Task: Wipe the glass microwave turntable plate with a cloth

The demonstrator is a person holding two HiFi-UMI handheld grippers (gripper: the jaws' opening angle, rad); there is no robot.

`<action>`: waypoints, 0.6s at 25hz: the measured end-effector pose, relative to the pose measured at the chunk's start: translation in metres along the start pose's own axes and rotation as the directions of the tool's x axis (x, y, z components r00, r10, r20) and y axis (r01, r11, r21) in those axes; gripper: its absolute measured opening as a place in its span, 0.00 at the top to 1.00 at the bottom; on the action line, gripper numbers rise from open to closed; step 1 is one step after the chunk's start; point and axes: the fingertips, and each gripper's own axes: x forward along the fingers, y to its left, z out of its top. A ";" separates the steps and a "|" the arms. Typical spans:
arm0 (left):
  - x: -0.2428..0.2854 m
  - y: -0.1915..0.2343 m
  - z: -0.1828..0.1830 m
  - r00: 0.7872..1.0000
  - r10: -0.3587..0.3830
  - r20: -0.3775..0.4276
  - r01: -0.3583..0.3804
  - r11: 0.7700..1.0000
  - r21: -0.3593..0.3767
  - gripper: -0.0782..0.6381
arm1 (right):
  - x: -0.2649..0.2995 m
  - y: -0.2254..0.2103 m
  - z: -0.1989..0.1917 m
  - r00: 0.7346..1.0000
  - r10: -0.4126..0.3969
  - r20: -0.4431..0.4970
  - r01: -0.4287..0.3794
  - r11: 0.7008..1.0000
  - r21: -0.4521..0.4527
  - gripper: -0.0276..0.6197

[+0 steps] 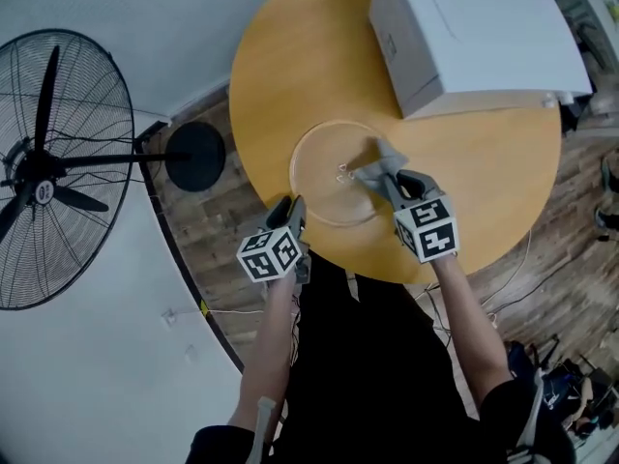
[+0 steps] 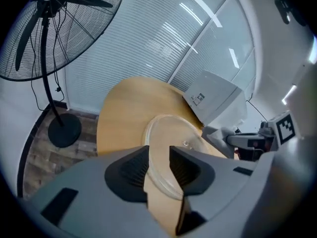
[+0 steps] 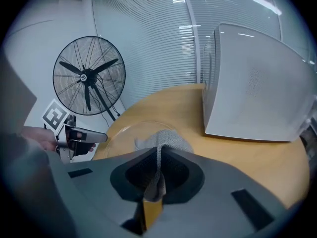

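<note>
Right gripper (image 3: 157, 157): closed on the grey cloth (image 3: 167, 140), which bunches out ahead of the jaws, probably so that its loose front can rub the glass.
Cloth position: over the plate's 3 o'clock side in the head view.
Left gripper (image 2: 159, 163): jaws apart, nothing pinched; it is at the plate's 7 o'clock rim, likely to steady it.
Glass turntable plate (image 1: 317, 167): flat on the round wooden table (image 1: 290, 66), towards its 6 o'clock edge.
Microwave (image 1: 474, 27): at 1 o'clock.
Writing: the microwave's side label is too small to read; the marker cubes carry only patterns.
</note>
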 end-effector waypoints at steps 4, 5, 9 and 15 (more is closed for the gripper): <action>0.015 0.009 -0.007 0.999 0.018 -0.038 -0.021 0.998 -0.062 0.74 | 0.020 -0.011 -0.004 1.000 -0.021 -0.022 0.021 1.000 -0.013 0.91; 0.018 0.011 -0.009 0.998 0.029 -0.047 -0.032 0.997 -0.075 0.74 | 0.025 -0.014 -0.005 0.999 -0.024 -0.026 0.024 1.000 -0.016 0.91; 0.022 0.013 -0.014 0.997 0.047 -0.069 -0.053 0.995 -0.089 0.75 | 0.041 -0.020 -0.010 0.998 -0.030 -0.057 0.028 0.999 -0.038 0.91; 0.027 0.016 -0.016 0.993 0.057 -0.107 -0.065 0.995 -0.078 0.75 | 0.058 -0.025 -0.013 0.995 -0.025 -0.093 0.021 0.999 -0.042 0.91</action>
